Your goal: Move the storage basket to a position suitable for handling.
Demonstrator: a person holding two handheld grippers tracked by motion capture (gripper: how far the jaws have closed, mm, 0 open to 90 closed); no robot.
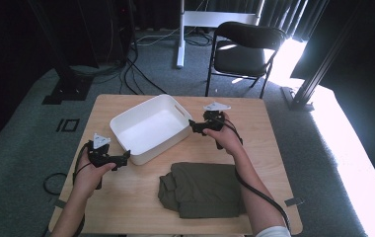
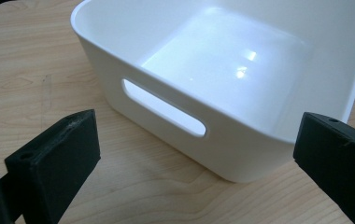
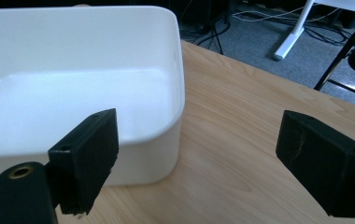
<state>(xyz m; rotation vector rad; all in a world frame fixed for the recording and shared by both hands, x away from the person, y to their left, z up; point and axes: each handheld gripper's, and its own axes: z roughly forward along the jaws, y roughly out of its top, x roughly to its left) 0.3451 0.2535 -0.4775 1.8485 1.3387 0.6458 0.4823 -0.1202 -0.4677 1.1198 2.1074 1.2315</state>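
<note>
**Square up on the bin before closing**

The white bin (image 1: pixel 148 127) sits empty, angled across the middle of the worktop (image 1: pixel 126 197), with a folded olive garment (image 1: pixel 203 190) lying just in front of it toward the person. The left gripper (image 1: pixel 121 160) hangs at the bin's near-left end, the right gripper (image 1: pixel 195 126) at its far-right end. Both sets of jaws are spread wide and pinch nothing; neither touches the bin.

The step in hand looks like taking hold of the bin at both ends, probably to shift or steady it for the garment.

From the left gripper view, the handle slot (image 2: pixel 164 114) lies between the jaws and a little ahead. Going for the rim above that slot should give one jaw the inner wall and the other the outer. The right gripper view shows the bin's rounded corner (image 3: pixel 178 70) ahead of its left jaw: it is off to one side, so it would do well to slide across toward the middle of that end wall first.

The plastic looks smooth and glossy, so a shallow bite may slip. Close both sides evenly, or the light bin may swivel.
</note>
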